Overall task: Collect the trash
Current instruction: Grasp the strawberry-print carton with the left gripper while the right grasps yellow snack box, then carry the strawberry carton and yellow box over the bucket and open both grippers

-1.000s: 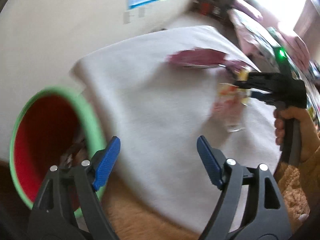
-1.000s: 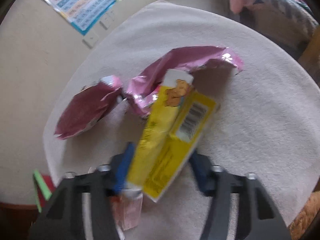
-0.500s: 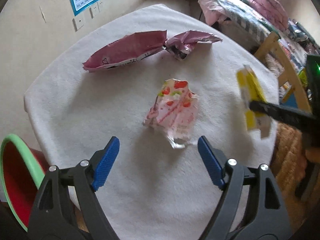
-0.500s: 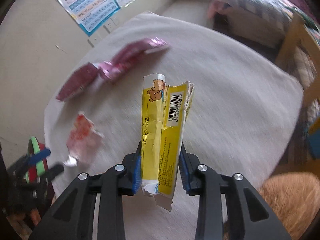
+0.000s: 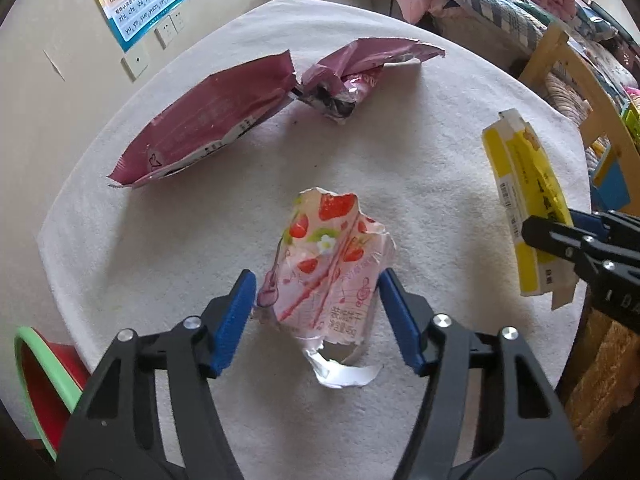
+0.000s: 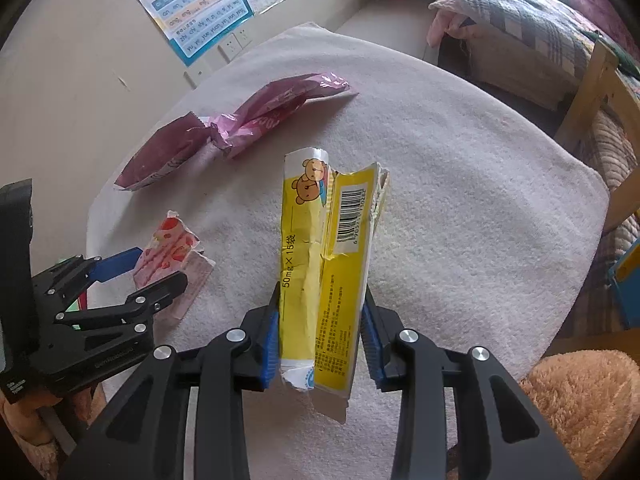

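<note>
A crumpled strawberry-print wrapper lies on the white-clothed table. My left gripper points down over it, jaws closing. The wrapper sits between the blue pads with a small gap on each side. My right gripper is shut on a flattened yellow carton with a bear print, held upright above the table's right side. A flat pink bag and a crumpled pink bag lie at the far side.
A red bin with a green rim stands off the table's near left corner. A wooden frame and a bed with blankets are to the right. A wall with a poster is behind the table.
The left gripper swung from the bin to over the table, came down around the strawberry wrapper, and its jaws narrowed. The right gripper carried the yellow carton away from the pink bags, to the right.
</note>
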Demonstrator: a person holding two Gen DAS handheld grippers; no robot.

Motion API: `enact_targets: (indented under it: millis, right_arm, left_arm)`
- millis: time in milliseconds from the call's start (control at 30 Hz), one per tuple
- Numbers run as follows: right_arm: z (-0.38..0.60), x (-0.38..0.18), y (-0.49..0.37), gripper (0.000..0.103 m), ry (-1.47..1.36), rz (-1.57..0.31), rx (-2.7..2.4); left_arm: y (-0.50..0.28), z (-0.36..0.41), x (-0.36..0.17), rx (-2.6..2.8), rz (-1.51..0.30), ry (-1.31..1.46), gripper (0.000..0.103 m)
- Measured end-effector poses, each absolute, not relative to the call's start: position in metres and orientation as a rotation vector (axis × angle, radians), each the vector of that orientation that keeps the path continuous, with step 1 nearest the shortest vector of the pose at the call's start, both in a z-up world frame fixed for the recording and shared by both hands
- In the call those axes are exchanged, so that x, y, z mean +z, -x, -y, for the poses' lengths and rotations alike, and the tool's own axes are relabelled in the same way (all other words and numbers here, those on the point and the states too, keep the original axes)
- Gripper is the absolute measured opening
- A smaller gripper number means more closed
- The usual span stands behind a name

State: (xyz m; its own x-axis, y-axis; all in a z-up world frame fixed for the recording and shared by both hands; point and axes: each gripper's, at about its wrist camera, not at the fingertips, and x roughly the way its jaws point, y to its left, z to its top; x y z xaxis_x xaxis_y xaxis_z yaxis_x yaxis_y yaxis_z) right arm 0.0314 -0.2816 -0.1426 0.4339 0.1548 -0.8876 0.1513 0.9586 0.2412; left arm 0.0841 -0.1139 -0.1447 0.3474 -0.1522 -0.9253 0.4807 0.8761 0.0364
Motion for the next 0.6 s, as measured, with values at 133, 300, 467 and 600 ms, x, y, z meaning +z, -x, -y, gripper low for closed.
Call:
enact_targets:
  millis: [133,300,467,600]
  right_arm:
    - [0.279,-0.141,-0.032,0.034,-0.284,-1.122,0.005]
    - [0.273,-0.139,-0.032,0.034,-0.257,-1.117,0.010]
    - [0.269,-0.139,-0.033,0.034,-0.240,-1.118,0.016]
    - [0.270,-0.140,-0.033,0.035,-0.245,-1.122,0.013]
  left_arm:
    - [-0.078,0.112,-0.134,-0.417,-1.113,-0.356,0.043]
    - [-0.075,0.097,-0.129,-0.406,-1.138,-0.316,0.026]
    - [-0.078,0.091,-0.131,-0.393,-1.140,-0.284,0.045]
    - [-0.079,0.101,-0.131,-0.423,-1.117,-0.302,0.067]
